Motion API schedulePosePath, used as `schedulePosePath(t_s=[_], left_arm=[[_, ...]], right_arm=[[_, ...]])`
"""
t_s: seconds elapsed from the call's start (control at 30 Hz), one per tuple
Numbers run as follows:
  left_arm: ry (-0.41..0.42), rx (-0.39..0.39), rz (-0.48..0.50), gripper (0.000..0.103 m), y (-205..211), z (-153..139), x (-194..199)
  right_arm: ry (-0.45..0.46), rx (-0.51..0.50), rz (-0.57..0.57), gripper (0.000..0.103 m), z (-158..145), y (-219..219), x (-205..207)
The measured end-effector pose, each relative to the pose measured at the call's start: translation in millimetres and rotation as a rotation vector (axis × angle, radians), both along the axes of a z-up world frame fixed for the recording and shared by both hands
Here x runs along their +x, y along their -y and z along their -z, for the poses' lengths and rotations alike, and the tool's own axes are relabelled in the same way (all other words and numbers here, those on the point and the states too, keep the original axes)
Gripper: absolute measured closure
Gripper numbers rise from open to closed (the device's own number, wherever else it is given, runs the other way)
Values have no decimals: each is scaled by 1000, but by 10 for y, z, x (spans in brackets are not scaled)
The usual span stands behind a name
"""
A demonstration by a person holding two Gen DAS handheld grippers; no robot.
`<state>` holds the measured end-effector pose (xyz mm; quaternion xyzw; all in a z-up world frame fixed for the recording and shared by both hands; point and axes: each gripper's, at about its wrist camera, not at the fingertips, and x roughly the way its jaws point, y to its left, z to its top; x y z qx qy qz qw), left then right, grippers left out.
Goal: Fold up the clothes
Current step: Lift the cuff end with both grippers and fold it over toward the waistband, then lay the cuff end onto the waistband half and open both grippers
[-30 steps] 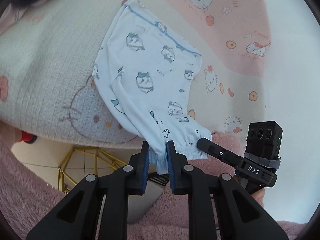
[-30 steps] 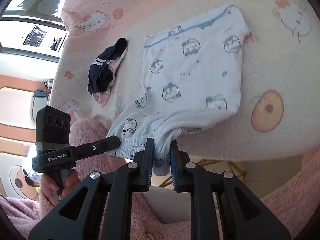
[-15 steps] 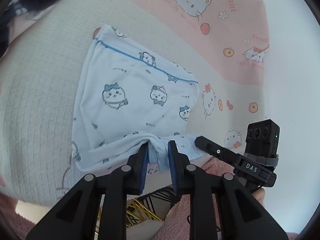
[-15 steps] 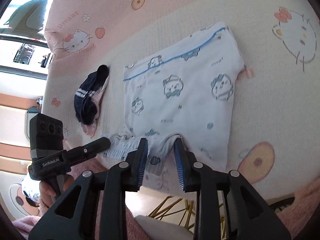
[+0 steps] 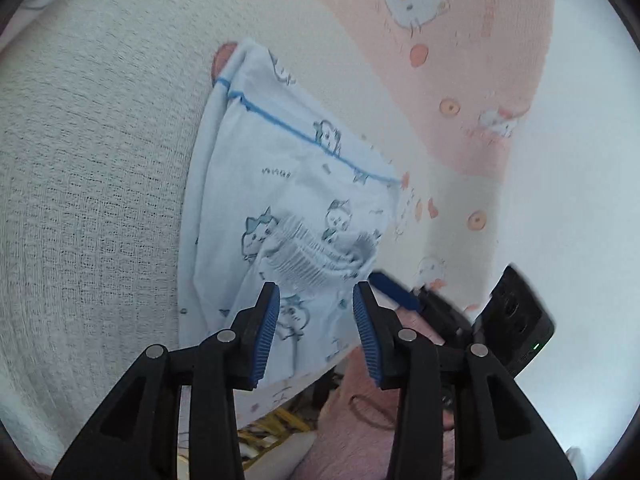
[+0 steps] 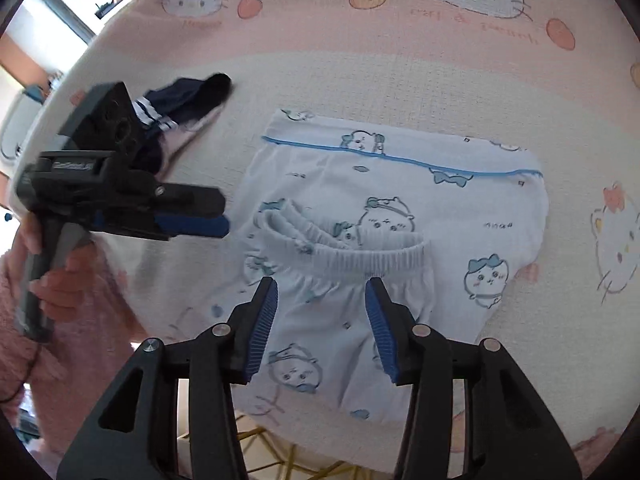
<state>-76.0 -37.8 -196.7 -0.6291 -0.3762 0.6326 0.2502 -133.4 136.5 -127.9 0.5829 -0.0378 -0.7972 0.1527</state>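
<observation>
White cartoon-print cotton trousers [image 6: 400, 216] lie folded once; left gripper [image 5: 316, 300] and right gripper [image 6: 322, 294] are opening, jaws clear of the cloth, further folds likely left.

Cat-print blanket [image 6: 400, 72] bears folded pale-blue garment [image 6: 460, 216] and navy clothing [image 6: 184, 96].

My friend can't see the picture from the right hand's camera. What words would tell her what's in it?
Light blue cartoon-print pants lie folded on a pink and cream cat-print blanket. The right claw hangs over the ribbed cuff, its jaws opening and pressing nothing. The left claw and a dark navy garment are off to the left.
</observation>
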Motion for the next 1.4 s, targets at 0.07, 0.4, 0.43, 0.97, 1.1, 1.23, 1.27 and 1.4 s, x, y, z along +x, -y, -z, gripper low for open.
schedulePosePath(t_s=[0.07,0.4,0.43,0.97,1.1,1.23,1.27,1.4], left_arm=[[-74,-101,124,63,-66,-69,4],[-389,-346,579,56,-416,-334,109],[-400,-357,604,56,-441,-318,108],[-464,-256,857,54,-946,-128,-102],[-379,-188,889,53,-829,-49,-94],[-312,-156,921,52,-647,-22,39],[-287,-134,943,52,-619,-10,94],[-339,-153,953,52,-520,-98,187]], right_arm=[[-11,42,-20,56,55,8,-60],[-77,13,-371,30,-100,388,-330],[-48,17,-378,30,-26,421,-375],[-10,-31,-406,93,18,210,-164],[-9,-19,-370,93,45,156,-179],[-16,-3,-378,93,58,170,-158],[-16,-2,-381,93,70,192,-162],[-13,12,-402,90,64,256,-186]])
